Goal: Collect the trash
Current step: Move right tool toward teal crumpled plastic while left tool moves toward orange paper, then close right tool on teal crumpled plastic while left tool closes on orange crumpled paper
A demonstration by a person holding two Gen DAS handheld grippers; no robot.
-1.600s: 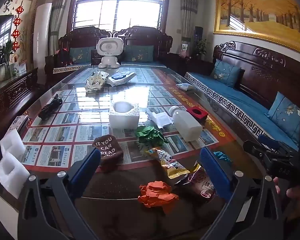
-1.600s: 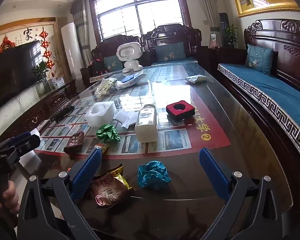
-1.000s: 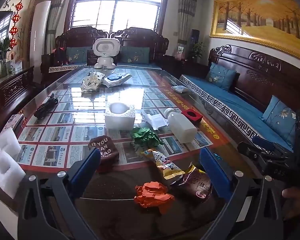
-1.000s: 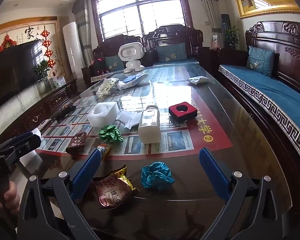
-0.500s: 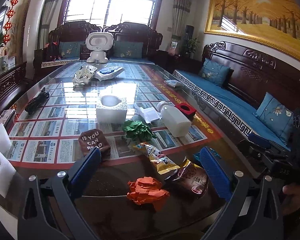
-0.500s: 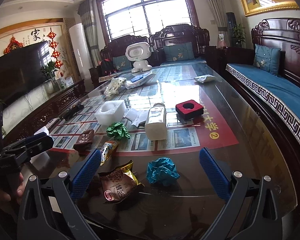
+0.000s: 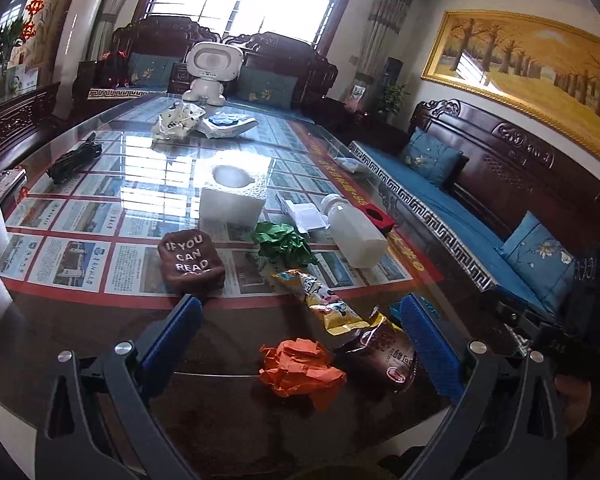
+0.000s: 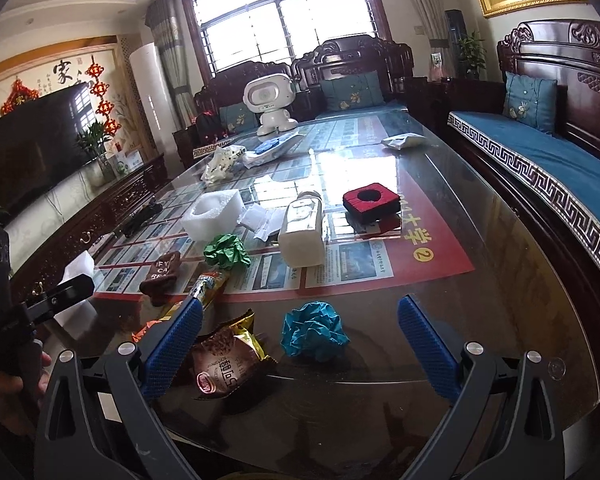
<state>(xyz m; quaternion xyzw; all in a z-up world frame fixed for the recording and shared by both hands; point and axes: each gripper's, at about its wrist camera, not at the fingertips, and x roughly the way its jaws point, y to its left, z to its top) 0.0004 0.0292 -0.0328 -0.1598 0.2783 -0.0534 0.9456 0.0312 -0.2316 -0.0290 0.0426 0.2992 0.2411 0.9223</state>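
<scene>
— Lower and nearer than a second ago, the left gripper (image 7: 300, 344) now hangs over the near edge of the glass table (image 7: 220, 412), with the orange paper wad (image 7: 302, 368) larger between its blue pads than before. What is it holding?

— Nothing. Its jaws stand wide apart and the orange wad lies on the glass between them, touched by neither pad. The brown snack wrapper (image 7: 384, 356) lies just right of the wad, partly behind the right pad.

— And the right gripper (image 8: 298, 340)?

— It has barely shifted. Its jaws are closing slightly but stand wide, with the teal paper wad (image 8: 312, 334) on the glass between them, clear of both pads. The same brown snack wrapper (image 8: 224, 364) lies just beside its left pad.

— Where is the rest of the trash?

— Farther in: a yellow snack wrapper (image 7: 324, 300) beyond the orange wad, then a green paper wad (image 7: 284, 242), with a white plastic bottle (image 7: 356, 236) lying on its side to the right of it. A white foam block (image 7: 232, 196) sits behind the green wad, crumpled white paper (image 7: 306, 216) next to it, and a brown pouch printed "IF YOU CAN READ" (image 7: 190, 260) to the left.

— Anything else?

— A red and black foam block (image 8: 371, 200) beside the bottle, and a white toy robot (image 8: 270, 102) at the far end.
</scene>
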